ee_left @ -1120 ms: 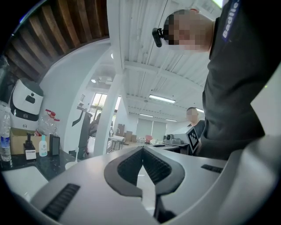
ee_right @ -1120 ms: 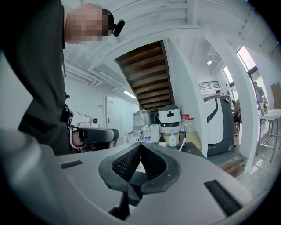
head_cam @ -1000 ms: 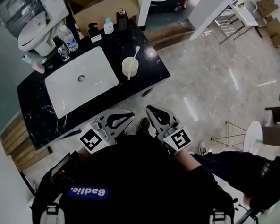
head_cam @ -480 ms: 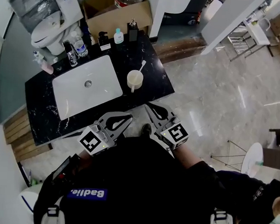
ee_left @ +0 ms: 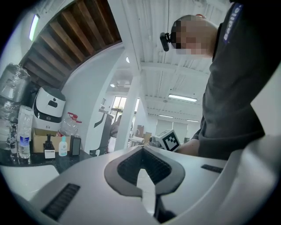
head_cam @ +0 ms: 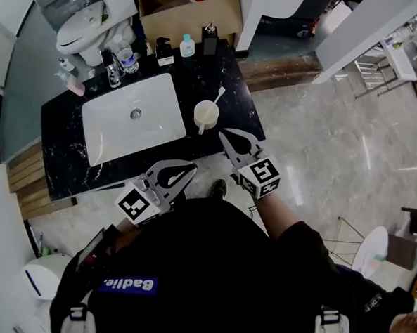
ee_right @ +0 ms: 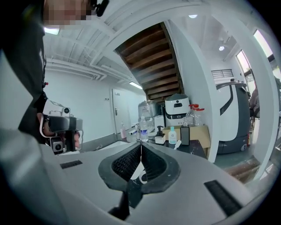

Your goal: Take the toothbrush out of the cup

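Just ahead of the right gripper [head_cam: 226,134] in the head view, the toothbrush [head_cam: 216,97] stands in the cup [head_cam: 206,113], with the left gripper [head_cam: 189,170] farther back; the left gripper view, then the right gripper view, show jaws closed together on nothing, so this looks like the reach, and next the right jaws must spread around the brush.

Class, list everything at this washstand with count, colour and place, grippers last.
counter: one, black, before the person
sink: one, white, in the counter
cup: one, cream, right of the sink
toothbrush: one, white, in the cup
pump bottles: two, black, counter's far edge
water bottle: one, clear, behind the sink
cardboard box: one, brown, behind the counter
left gripper: one, white, shut, before the counter
right gripper: one, white, shut, near the cup
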### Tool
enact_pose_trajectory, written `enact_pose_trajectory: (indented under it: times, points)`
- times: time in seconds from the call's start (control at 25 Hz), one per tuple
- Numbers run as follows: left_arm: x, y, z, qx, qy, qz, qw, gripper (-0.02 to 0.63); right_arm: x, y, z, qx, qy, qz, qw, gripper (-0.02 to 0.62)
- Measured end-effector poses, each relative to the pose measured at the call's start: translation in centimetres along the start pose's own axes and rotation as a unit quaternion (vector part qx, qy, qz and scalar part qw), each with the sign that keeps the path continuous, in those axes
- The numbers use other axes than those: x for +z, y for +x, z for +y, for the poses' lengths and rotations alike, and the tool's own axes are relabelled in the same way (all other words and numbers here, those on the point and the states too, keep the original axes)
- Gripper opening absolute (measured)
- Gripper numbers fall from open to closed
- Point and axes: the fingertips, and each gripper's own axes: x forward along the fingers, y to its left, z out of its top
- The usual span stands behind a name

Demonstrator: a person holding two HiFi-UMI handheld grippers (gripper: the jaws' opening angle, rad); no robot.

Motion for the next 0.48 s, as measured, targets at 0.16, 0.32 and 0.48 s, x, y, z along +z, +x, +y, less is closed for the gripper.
enact_pose_trajectory:
  times: [0.16, 0.32, 0.48]
  points:
    - [-0.3, -0.2, 0.4, 0.016, -0.005, 0.002, 0.9999, 0.009, -1.0, 1.5, -2.2, -0.009, 0.032, 0.002, 0.999, 0.012]
    - [-0.5, -0.8, 1.2, 0.043, -0.014, 0.004, 0.999, 0.009, -1.6, 3.0, -4.3, -0.03, 0.074, 0.006, 0.997, 0.012]
    - [-0.8, -1.4, 1.6, 0.055, -0.005, 0.007, 0.9984, 0.009, -2.6, 4.5, -5.8, -0.034, 0.125, 0.007, 0.992, 0.014]
